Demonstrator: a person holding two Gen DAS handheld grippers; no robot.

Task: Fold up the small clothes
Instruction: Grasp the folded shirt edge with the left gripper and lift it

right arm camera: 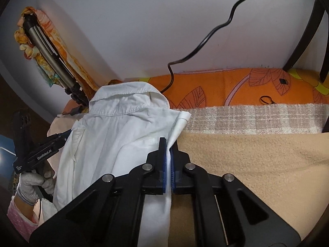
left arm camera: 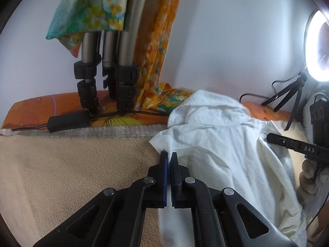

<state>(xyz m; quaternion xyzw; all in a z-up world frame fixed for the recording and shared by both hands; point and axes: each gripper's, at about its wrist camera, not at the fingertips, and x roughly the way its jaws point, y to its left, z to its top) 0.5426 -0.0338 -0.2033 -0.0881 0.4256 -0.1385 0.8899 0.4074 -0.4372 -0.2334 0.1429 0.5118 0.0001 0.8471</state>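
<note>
A small white collared shirt [left arm camera: 222, 144] lies on a beige blanket [left arm camera: 72, 175], its collar toward the wall. My left gripper [left arm camera: 169, 156] is shut on the shirt's left edge. My right gripper [right arm camera: 168, 144] is shut on the shirt's [right arm camera: 123, 127] right edge, near a sleeve cuff. In the left wrist view the right gripper [left arm camera: 275, 139] shows at the shirt's far side. In the right wrist view the left gripper [right arm camera: 61, 138] shows at the shirt's left side, held by a gloved hand [right arm camera: 33, 185].
A tripod [left arm camera: 115, 78] draped with floral cloth [left arm camera: 156, 51] stands at the wall on an orange patterned sheet [right arm camera: 226, 90]. A ring light [left arm camera: 318, 45] on a small stand is at the right. Black cables [right arm camera: 216, 26] run along the wall. A checked woven strip [right arm camera: 257, 119] borders the blanket [right arm camera: 267, 164].
</note>
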